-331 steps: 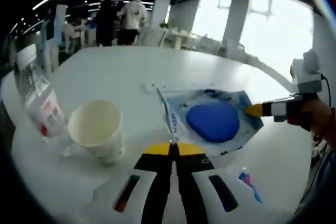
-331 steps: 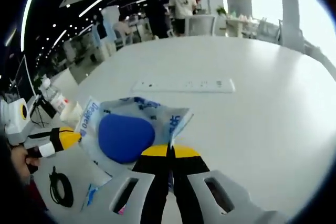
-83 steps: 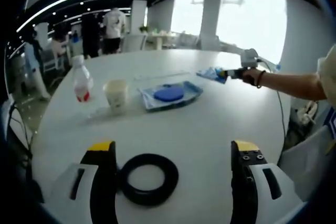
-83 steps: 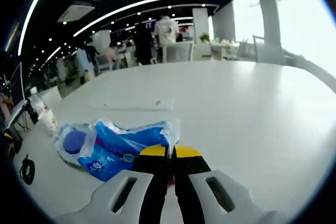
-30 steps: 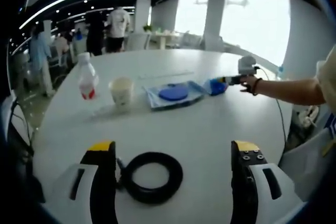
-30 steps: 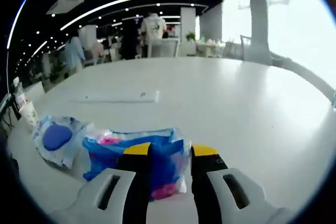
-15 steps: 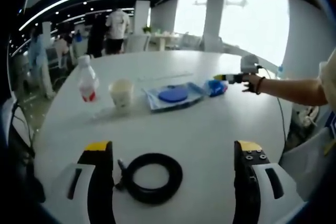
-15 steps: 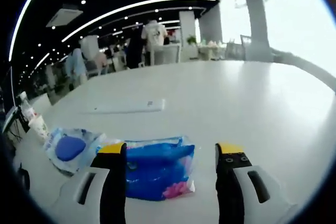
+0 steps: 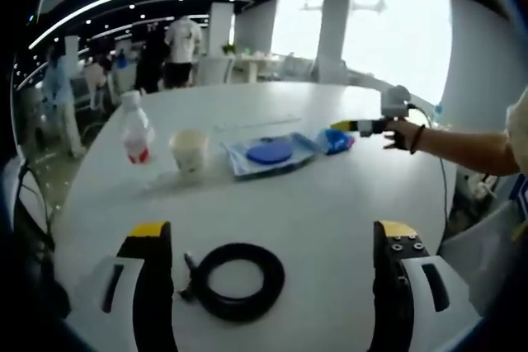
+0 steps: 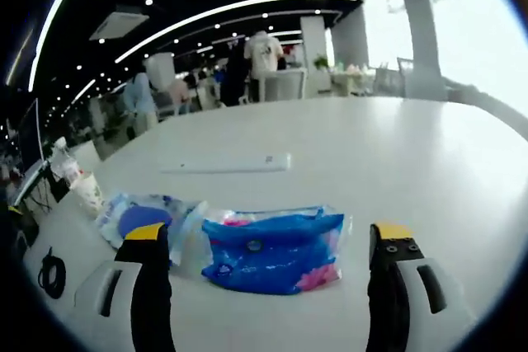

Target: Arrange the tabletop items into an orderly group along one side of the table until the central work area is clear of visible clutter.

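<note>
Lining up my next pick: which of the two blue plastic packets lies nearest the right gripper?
The crinkled blue packet with pink patches, lying between the open right gripper jaws. The clear packet holding a blue disc lies farther left.

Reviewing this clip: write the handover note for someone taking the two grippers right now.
Left gripper: open, holding nothing, the black cable coil lying on the table between its jaws.
Right gripper: open, holding nothing, the blue packet lying on the table between its jaws.
Row along the far side: water bottle, paper cup, bag with the blue disc, then the blue packet. A white power strip lies behind them.
Done: four items lined up.
Left: the cable coil sits apart near the table's near edge; likely move it to the row.
</note>
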